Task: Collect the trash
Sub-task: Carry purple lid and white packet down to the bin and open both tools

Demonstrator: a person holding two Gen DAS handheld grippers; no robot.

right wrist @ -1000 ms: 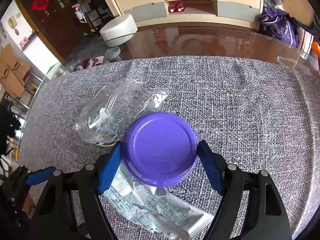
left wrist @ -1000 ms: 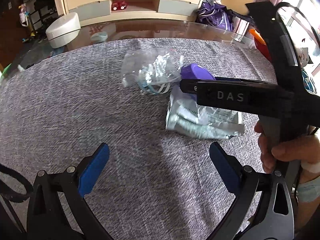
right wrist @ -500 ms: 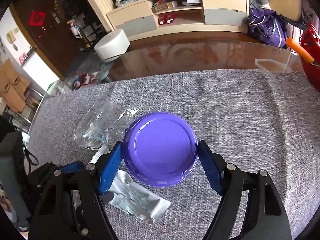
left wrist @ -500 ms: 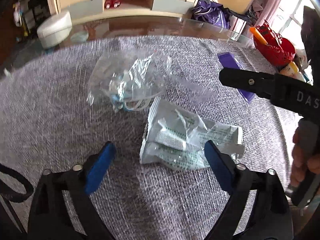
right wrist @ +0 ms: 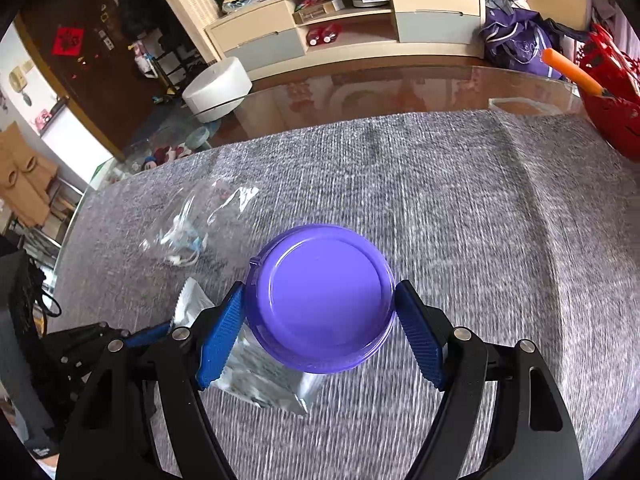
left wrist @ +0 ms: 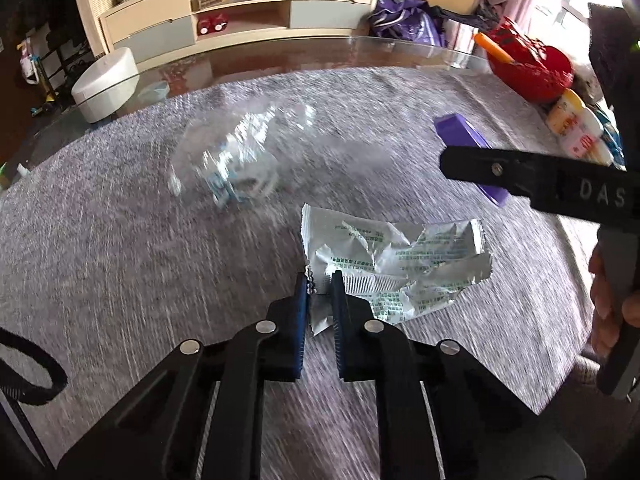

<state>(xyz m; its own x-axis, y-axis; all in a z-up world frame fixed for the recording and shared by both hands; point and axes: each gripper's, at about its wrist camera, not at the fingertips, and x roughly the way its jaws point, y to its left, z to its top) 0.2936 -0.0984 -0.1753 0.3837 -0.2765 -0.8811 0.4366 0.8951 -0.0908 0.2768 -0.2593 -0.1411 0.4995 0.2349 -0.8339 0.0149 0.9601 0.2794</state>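
A crumpled silver wrapper lies on the grey cloth. My left gripper is closing, and its blue pads pinch the wrapper's near left corner. A clear plastic bag with white and blue scraps inside lies farther back, blurred. In the right wrist view my right gripper is shut on a round purple lid, held above the cloth. Under it show the wrapper and the bag. The left wrist view shows the purple lid edge-on at the right, beside a hand.
A red basket with an orange-handled tool and small bottles stand at the table's right edge. Beyond the cloth runs the glass table edge. On the floor behind are a white round stool and a low cabinet.
My left jaws went from wide open to closed on the wrapper's corner after moving up to it. The right gripper carried the purple lid off to the right, uncovering the wrapper.
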